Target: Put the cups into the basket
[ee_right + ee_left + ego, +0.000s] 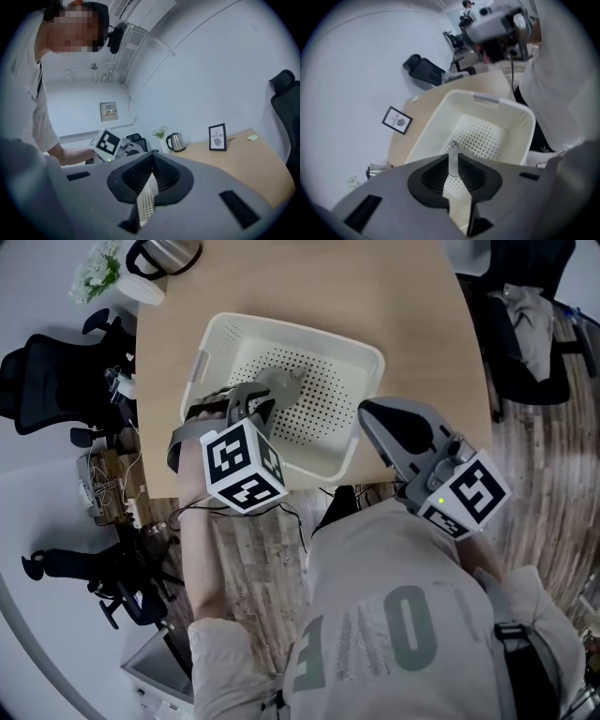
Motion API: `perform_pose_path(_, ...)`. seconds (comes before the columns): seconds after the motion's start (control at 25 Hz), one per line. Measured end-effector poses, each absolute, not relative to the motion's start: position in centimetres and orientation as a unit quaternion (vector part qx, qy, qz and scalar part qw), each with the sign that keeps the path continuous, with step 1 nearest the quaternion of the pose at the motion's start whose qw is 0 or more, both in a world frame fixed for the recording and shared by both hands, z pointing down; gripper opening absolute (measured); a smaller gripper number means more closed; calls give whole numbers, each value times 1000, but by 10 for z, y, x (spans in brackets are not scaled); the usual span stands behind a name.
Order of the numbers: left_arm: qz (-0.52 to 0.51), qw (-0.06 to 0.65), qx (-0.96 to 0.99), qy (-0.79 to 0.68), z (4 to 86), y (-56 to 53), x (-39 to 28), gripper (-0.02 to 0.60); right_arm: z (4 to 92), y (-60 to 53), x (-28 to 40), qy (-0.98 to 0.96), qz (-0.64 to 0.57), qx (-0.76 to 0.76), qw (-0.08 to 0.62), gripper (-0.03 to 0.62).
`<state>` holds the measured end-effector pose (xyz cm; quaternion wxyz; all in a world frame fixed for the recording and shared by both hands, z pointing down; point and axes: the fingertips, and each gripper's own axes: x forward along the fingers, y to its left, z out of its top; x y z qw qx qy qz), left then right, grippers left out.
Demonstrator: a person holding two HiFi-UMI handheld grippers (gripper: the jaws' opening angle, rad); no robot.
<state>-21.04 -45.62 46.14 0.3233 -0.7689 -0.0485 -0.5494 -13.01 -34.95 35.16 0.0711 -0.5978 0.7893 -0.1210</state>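
The left gripper [277, 390] hides the basket's [309, 335] near left corner.

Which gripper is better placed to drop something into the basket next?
Left. The left gripper hangs over the basket floor, jaws closed on a thin pale piece, possibly a cup rim. The right gripper sits at the basket's right wall, jaws apparently clamped on it, steadying.

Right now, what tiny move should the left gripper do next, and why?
Probably open the left gripper. It pinches a pale cup by its wall, inside the basket and above its holed floor. The right gripper seems to clamp the basket's wall, which would steady it.
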Motion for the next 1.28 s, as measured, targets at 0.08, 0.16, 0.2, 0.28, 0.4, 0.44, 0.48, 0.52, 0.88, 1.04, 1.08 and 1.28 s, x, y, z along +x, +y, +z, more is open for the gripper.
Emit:
perform_pose_path(0.08,-500,301,-812,-13,431,-452,-207,68,350,-351,-135,795,-104,-595,52,-2)
perform_pose_path(0.16,-450,269,-851,25,409,-454,-206,64,346,-353,-139,799,-78,-595,29,-2)
perform_pose_path(0.2,-418,253,-871,47,398,-456,-206,49,344,-354,-141,801,-65,-594,21,-2)
perform_pose_path(0.28,-333,235,-907,110,372,-459,-210,41,342,-356,-146,806,-49,-589,11,-2)
perform_pose_path(0.4,-195,239,-915,259,329,-451,-227,25,345,-361,-151,809,-52,-585,13,-2)
perform_pose_path(0.44,-157,218,-914,305,323,-443,-234,20,343,-363,-150,808,-50,-587,15,-2)
perform_pose_path(0.48,-122,182,-913,343,321,-433,-238,9,341,-365,-149,806,-46,-590,16,-2)
perform_pose_path(0.52,-90,137,-915,370,323,-423,-240,9,340,-366,-148,803,-40,-594,16,-2)
perform_pose_path(0.88,-95,47,-926,363,353,-389,-236,9,355,-371,-163,811,-27,-583,-34,-2)
perform_pose_path(1.04,-81,20,-917,389,354,-400,-248,9,360,-371,-172,817,-25,-574,-47,-3)
perform_pose_path(1.08,-79,15,-916,393,355,-402,-251,9,360,-371,-174,818,-24,-573,-48,-2)
perform_pose_path(1.28,-73,6,-914,400,355,-404,-257,9,360,-371,-173,817,-26,-573,-56,-2)
